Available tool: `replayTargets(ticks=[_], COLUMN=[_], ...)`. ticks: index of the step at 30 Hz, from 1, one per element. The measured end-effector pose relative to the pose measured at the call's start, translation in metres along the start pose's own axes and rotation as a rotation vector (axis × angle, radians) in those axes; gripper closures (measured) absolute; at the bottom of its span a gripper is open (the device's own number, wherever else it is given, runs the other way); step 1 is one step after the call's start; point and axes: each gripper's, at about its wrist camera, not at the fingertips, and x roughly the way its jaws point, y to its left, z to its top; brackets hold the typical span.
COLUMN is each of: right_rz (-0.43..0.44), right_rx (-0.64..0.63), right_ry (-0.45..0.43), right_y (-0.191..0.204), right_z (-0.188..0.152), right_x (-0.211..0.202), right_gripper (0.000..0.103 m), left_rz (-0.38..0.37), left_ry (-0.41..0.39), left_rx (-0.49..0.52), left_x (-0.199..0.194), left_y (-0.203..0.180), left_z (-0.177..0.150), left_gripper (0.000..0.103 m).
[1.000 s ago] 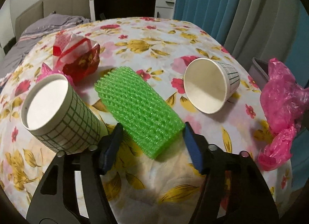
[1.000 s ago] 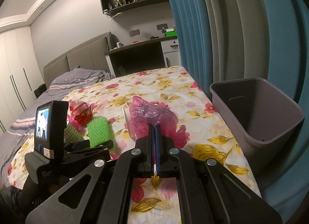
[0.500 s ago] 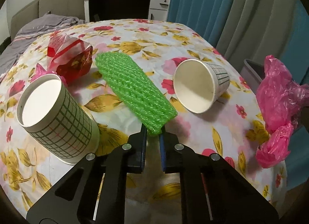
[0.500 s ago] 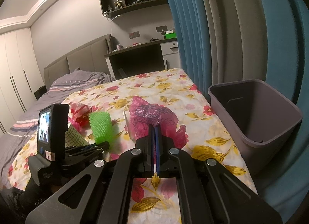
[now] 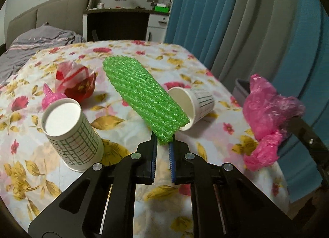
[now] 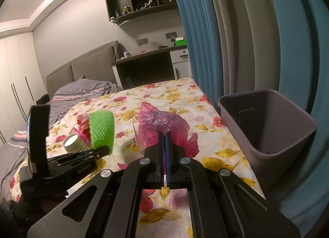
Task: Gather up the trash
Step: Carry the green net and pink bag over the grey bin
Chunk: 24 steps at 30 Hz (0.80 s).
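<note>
My left gripper (image 5: 163,143) is shut on the near end of a green foam net sleeve (image 5: 141,96), which sticks up and away from the fingers, lifted off the floral bedspread (image 5: 127,131). In the right wrist view the same green foam net sleeve (image 6: 101,131) stands above the left gripper (image 6: 102,149). My right gripper (image 6: 164,137) is shut on a crumpled pink plastic bag (image 6: 162,123), held above the bed's right side. That pink plastic bag (image 5: 267,110) shows at the right in the left wrist view. A grey bin (image 6: 267,127) stands beside the bed.
On the bedspread lie a grid-patterned paper cup (image 5: 70,133) tilted at the left, a second paper cup (image 5: 193,106) on its side behind the foam, a red and white wrapper (image 5: 76,82) and a small pink scrap (image 5: 49,98). Blue curtains (image 6: 226,53) hang behind the bin.
My left gripper has closed on the green foam net sleeve and lifted it off the bedspread. The right gripper has kept still with the pink bag.
</note>
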Motion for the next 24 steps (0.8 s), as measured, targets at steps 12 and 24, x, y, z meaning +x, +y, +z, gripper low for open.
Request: replayTargets(ticks=[12, 24], right_rz=[0.0, -0.097], right_rx=[-0.001, 0.016], right_ry=[-0.036, -0.117], right_y=[-0.007, -0.047], right_z=[0.007, 0.038], right_x=[-0.014, -0.029], right_gripper=[0.101, 0.101], left_rz=[-0.031, -0.176], left_ry=[-0.123, -0.187], left_rx=[0.047, 0.178], left_x=[-0.046, -0.056], left_y=[-0.014, -0.083], left_z=[0.011, 0.037], left_gripper=[0.093, 0.093])
